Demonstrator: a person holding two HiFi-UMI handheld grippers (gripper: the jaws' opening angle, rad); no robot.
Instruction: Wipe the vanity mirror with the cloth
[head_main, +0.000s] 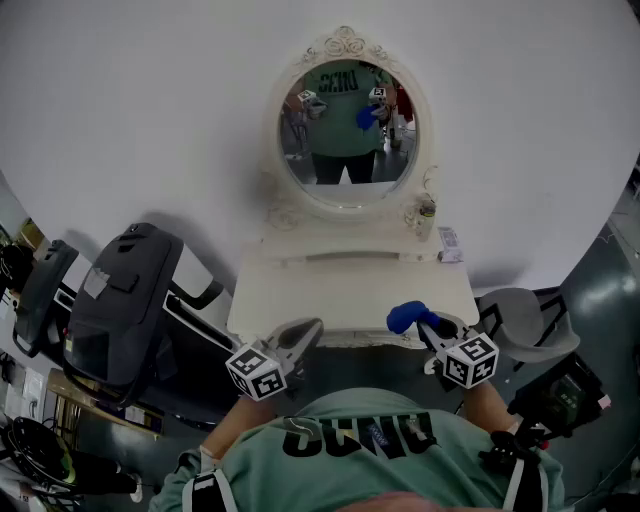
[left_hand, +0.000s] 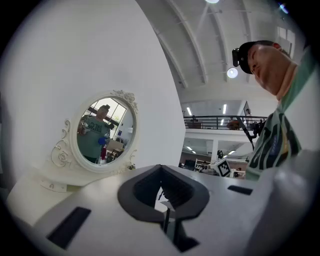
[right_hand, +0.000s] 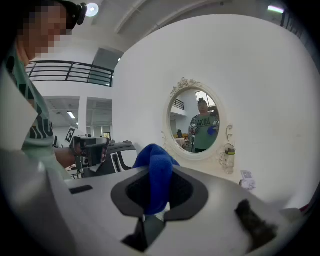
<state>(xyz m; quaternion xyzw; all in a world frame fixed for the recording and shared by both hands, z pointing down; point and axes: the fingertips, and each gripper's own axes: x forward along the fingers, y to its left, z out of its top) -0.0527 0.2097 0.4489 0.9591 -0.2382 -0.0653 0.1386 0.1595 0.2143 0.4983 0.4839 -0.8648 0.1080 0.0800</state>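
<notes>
Oval vanity mirror w/ ornate white scrolled frame (head_main: 347, 135) stands upright at the back of the white vanity table (head_main: 300, 290), against a plain white wall; the glass reflects the person in a green shirt w/ both grippers. Right gripper (head_main: 428, 328) is clamped on the bright blue fleecy cloth (head_main: 408, 317). In the right gripper view the cloth (right_hand: 154, 165) is pinched between the closed jaws of that gripper (right_hand: 156, 200), bulging up above them in a fold, and the mirror (right_hand: 196, 126) is ahead and well apart from it, so cloth isn't touching glass. Seen from the head cam, the cloth is over the table's front edge, right of centre. Left gripper (head_main: 312, 328) is at the front edge too, left of centre, jaws closed together w/ nothing between them; its own view shows that gripper (left_hand: 164, 200) pinched shut to a thin seam, the mirror (left_hand: 104, 131) off to the left. Small clear bottle (head_main: 427, 213) sits by the mirror's right foot, a small printed card (head_main: 449, 243) just beside it on the tabletop. Dark grey exercise machine (head_main: 120, 300) is left of the table, grey moulded chair (head_main: 520, 320) to the right.
</notes>
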